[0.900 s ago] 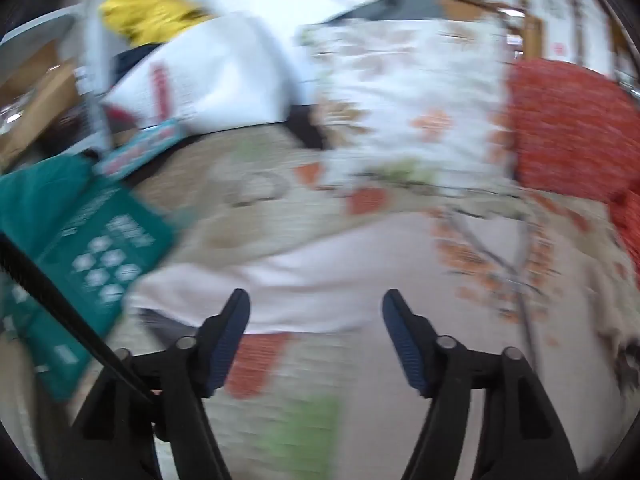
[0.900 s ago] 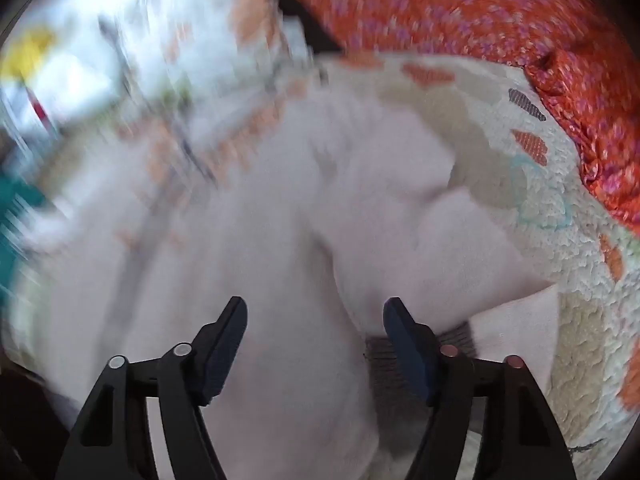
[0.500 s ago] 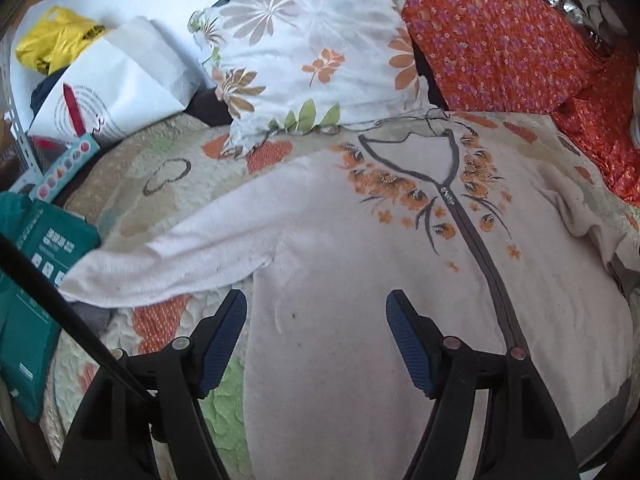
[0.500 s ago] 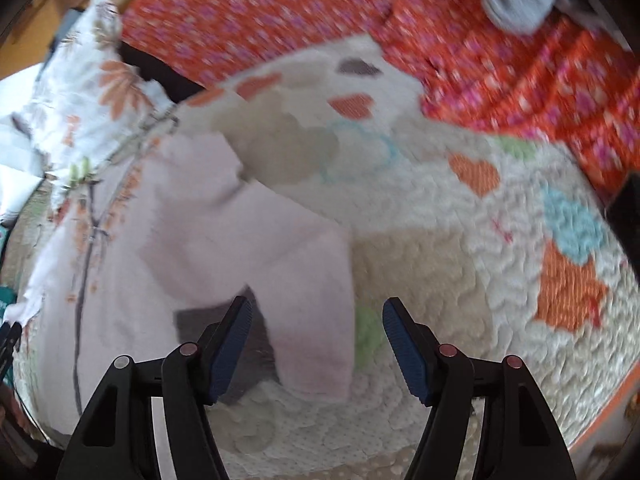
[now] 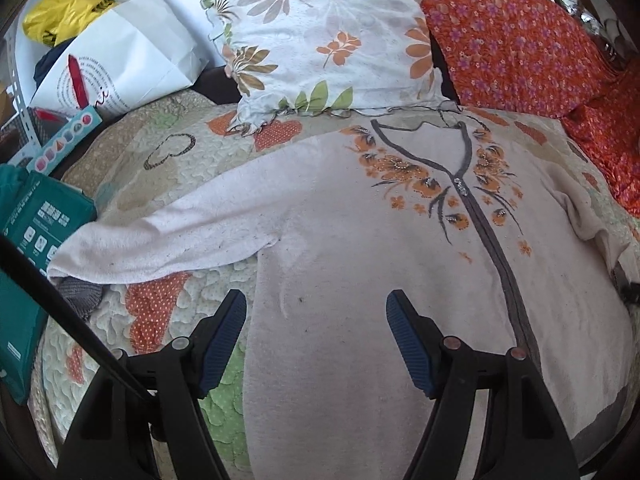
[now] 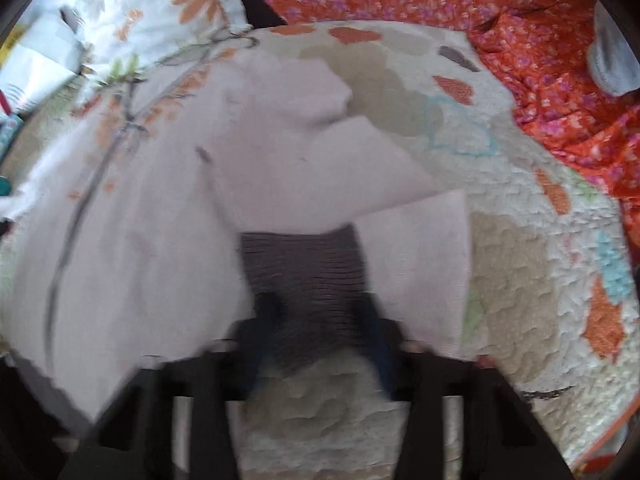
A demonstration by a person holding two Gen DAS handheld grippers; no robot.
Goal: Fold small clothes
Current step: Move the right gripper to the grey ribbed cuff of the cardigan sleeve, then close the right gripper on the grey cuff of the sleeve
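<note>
My left hand-held gripper hangs wide open, empty, over the cardigan spread across the bed. My right hand-held gripper is blurred around its grey cuff; grip unclear.

From my seat the cardigan looked like soft, matt fleece, slightly fuzzy and pilled, with ribbed grey knit at the cuff and small glinting beads among its orange flowers. The quilt under it was stitched, puckered cotton, the pillow a thin crinkled printed cloth, and the bag behind was smooth white paper. The left gripper was matt black plastic with ridged blue pads.
</note>
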